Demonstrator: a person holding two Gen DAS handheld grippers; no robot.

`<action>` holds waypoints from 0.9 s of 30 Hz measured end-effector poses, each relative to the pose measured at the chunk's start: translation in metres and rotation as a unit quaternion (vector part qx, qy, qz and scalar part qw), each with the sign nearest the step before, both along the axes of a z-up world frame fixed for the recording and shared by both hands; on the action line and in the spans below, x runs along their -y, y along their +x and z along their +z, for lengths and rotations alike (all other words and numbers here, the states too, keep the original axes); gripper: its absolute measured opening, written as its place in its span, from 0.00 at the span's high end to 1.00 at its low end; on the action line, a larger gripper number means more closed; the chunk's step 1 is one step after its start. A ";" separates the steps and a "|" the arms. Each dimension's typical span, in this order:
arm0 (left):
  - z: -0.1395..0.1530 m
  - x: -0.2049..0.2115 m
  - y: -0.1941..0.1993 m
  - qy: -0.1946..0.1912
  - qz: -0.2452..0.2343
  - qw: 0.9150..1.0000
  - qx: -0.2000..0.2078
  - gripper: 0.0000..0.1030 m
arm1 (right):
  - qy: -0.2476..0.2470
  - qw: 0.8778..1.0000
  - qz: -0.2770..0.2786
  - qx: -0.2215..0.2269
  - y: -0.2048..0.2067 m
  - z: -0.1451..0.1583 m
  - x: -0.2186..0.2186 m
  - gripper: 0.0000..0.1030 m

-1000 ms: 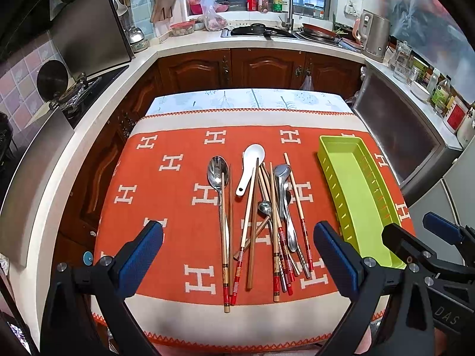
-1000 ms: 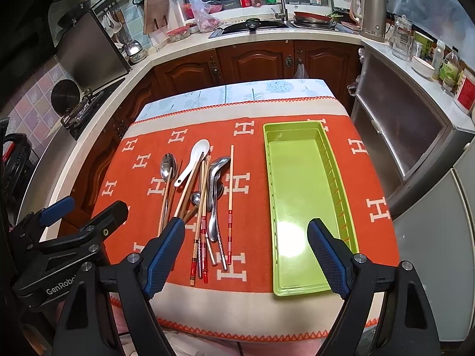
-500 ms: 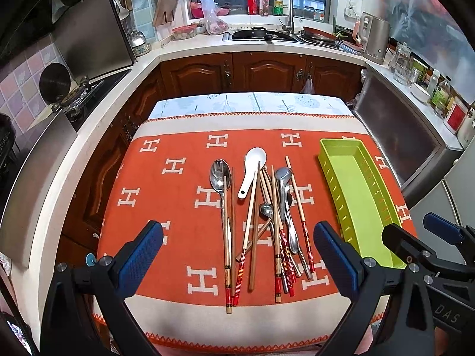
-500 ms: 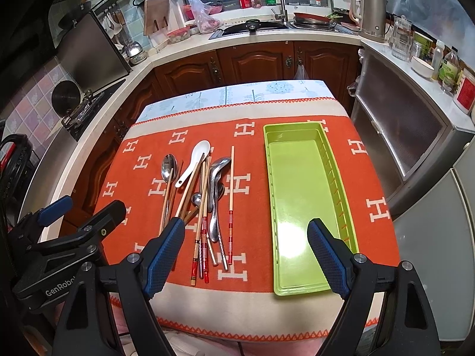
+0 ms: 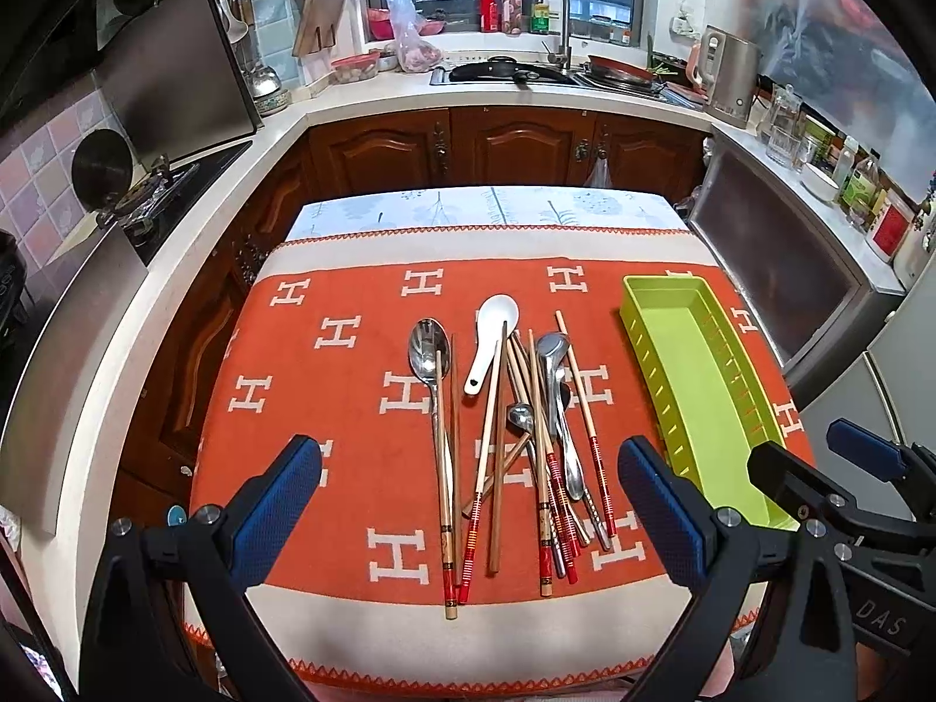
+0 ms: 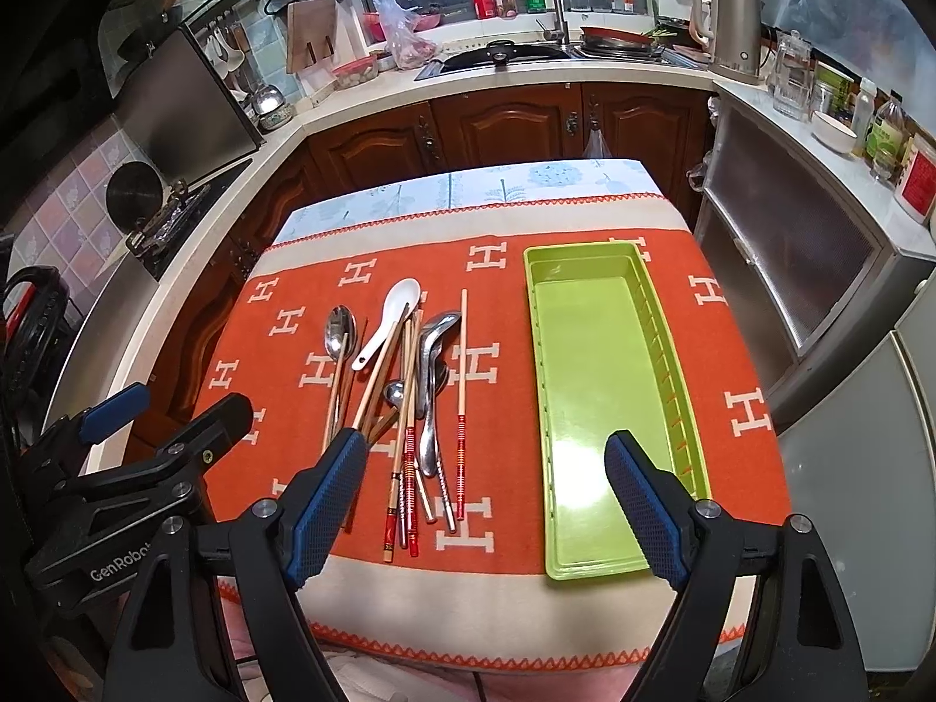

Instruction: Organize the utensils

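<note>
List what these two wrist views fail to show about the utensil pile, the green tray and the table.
- Utensil pile: right wrist view, the right gripper's left finger covers the near handle ends; overlaps prevent a count.
- Green tray: left wrist view, near end behind the right gripper's body.
- Table: front edge behind the left gripper.

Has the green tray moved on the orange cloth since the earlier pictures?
No. The green tray keeps its place beside the same white H marks on the orange cloth.

A loose pile of wooden chopsticks (image 5: 497, 456) with red-banded ends, several metal spoons (image 5: 430, 351) and one white ceramic spoon (image 5: 491, 339) lies lengthwise on the middle of the orange cloth, left of and apart from a long, empty lime-green tray (image 6: 596, 374).
</note>
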State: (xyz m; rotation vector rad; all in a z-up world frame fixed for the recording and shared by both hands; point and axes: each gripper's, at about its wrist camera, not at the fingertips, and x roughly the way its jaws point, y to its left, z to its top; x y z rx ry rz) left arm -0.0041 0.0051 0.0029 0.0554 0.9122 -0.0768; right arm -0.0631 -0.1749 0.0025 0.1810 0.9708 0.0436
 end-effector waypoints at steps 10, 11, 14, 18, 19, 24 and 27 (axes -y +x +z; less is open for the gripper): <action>0.007 -0.003 -0.003 -0.003 -0.003 1.000 0.016 0.03 | 0.000 1.000 0.006 0.005 -0.005 0.002 -0.001 0.21; 0.008 -0.003 -0.003 -0.001 -0.003 1.000 0.018 0.03 | 0.000 1.000 0.007 0.006 -0.006 0.003 -0.002 0.22; 0.009 -0.003 -0.004 0.004 -0.004 1.000 0.023 0.03 | 0.001 1.000 0.008 0.005 -0.007 0.004 -0.002 0.22; 0.010 -0.005 -0.004 -0.003 -0.008 1.000 0.026 0.03 | 0.001 1.000 0.010 0.008 -0.006 0.007 -0.004 0.22; 0.011 -0.006 -0.004 -0.005 -0.010 1.000 0.026 0.03 | 0.001 1.000 0.011 0.010 -0.006 0.008 -0.004 0.22; 0.008 -0.007 0.004 0.007 -0.014 1.000 0.012 0.03 | 0.000 1.000 0.022 0.013 0.003 0.010 -0.006 0.22; 0.005 -0.012 0.011 0.006 -0.011 1.000 -0.001 0.02 | 0.003 1.000 0.028 0.009 0.013 0.008 -0.005 0.22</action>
